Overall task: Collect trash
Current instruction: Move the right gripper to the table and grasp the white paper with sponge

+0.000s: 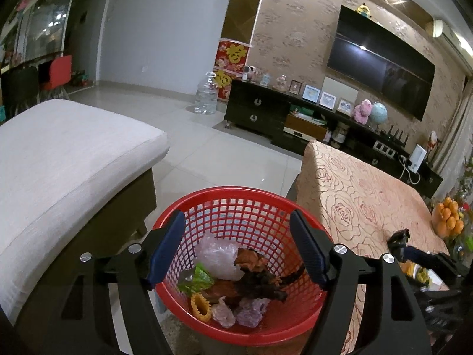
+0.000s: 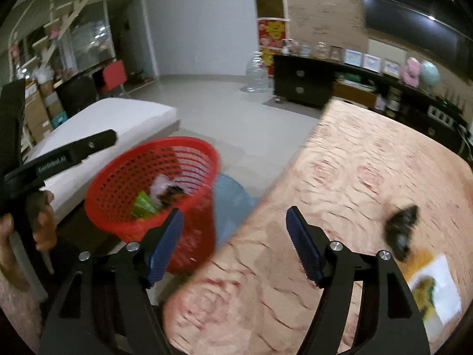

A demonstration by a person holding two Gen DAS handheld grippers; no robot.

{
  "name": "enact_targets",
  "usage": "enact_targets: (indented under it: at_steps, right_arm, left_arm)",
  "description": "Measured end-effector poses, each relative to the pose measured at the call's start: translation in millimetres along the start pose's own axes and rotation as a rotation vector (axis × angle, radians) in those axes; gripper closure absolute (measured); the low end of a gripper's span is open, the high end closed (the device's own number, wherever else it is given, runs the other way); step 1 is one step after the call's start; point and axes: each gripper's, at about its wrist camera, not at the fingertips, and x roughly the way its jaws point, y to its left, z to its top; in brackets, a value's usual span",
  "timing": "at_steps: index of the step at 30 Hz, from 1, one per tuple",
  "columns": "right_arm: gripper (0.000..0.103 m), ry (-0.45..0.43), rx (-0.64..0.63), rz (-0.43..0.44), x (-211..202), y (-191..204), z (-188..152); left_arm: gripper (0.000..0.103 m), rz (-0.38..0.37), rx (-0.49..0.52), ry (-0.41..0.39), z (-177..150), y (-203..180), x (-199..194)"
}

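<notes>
Both tools gape wide, holding nothing. The left tool [image 1: 236, 251] hangs over the basket [image 1: 204, 198]; ahead-right of the right tool [image 2: 235, 244], a dark scrap [image 2: 402, 230] lies on the bench [image 2: 340, 177]. Straddle it squarely, then close.

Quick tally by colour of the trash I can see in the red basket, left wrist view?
In the red basket, as far as shows:
Clear or whitish plastic bag: 1
Green wrapper: 1
Yellow ridged piece: 1
Pale pink-purple crumpled wrappers: 2
Dark brown-orange scraps: 1 clump
Total: 6
</notes>
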Motion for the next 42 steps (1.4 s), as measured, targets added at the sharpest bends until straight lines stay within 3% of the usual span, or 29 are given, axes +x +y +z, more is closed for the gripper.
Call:
enact_targets:
  at_steps: [10,16,24,30,42]
  right_arm:
    - [0.033,-0.036,0.17,-0.201,-61.3,-117.3,-50.9]
    - [0.034,-0.042,0.308,-0.256,-72.0,-171.9,-83.4]
    - [0.034,0.011,0.334,-0.266,-57.0,-181.4,-96.4]
    - [0.047,0.042,0.291,-0.271,-38.4,-178.1,-95.4]
    - [0.057,0.104,0.297,-0.313,-19.6,-188.3,-103.4]
  left_arm:
    - [0.033,-0.008,0.099,0.012,-10.4,-34.4,4.2]
    - [0.033,-0.036,0.123,0.039,-18.1,-49.3,9.4]
    - [0.033,-0.062,0.149,0.056,-24.5,-65.2,12.4]
    - [0.033,-0.075,0.172,0.055,-28.5,-70.9,10.3]
    - [0.033,-0.09,0.15,0.057,-26.8,-63.6,8.9]
